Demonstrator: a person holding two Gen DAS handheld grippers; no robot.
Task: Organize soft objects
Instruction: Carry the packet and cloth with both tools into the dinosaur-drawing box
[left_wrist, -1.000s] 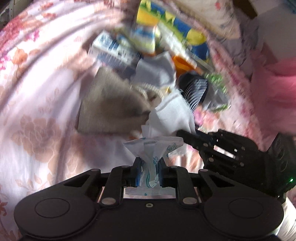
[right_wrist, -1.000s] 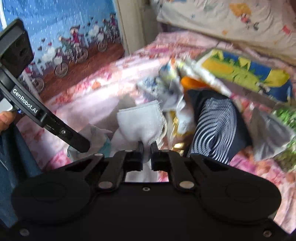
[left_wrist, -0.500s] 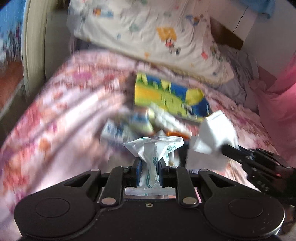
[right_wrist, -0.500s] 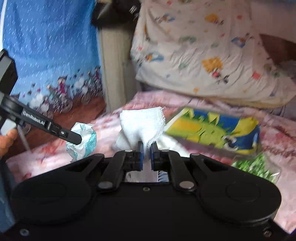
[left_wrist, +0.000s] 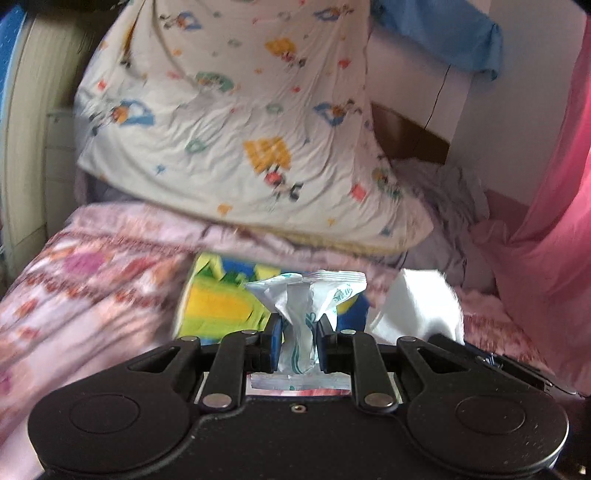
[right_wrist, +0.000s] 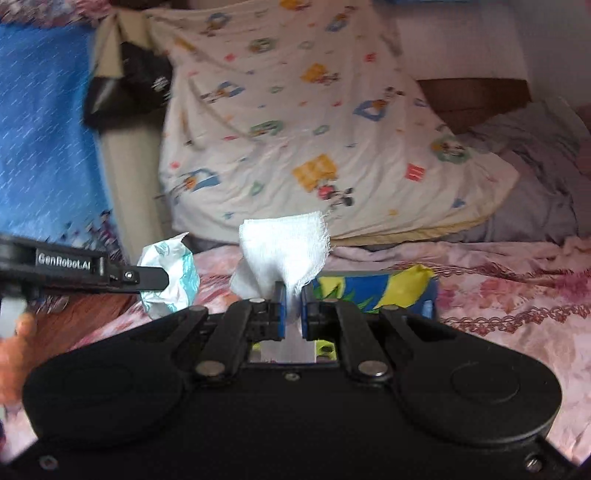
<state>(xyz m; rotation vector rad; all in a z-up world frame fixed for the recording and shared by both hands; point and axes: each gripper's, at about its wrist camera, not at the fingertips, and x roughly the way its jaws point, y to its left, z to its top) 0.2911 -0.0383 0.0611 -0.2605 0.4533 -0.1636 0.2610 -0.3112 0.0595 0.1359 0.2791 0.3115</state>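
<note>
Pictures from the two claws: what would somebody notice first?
Probably the big cartoon-print pillow, propped up at the back of the bed, filling the top of both views. Next, each claw is pinching something soft: the left claw grips a crinkly white-and-teal packet, and the right claw grips a white cloth. A bright yellow-and-blue bag lies on the pink floral bedspread behind them.
</note>
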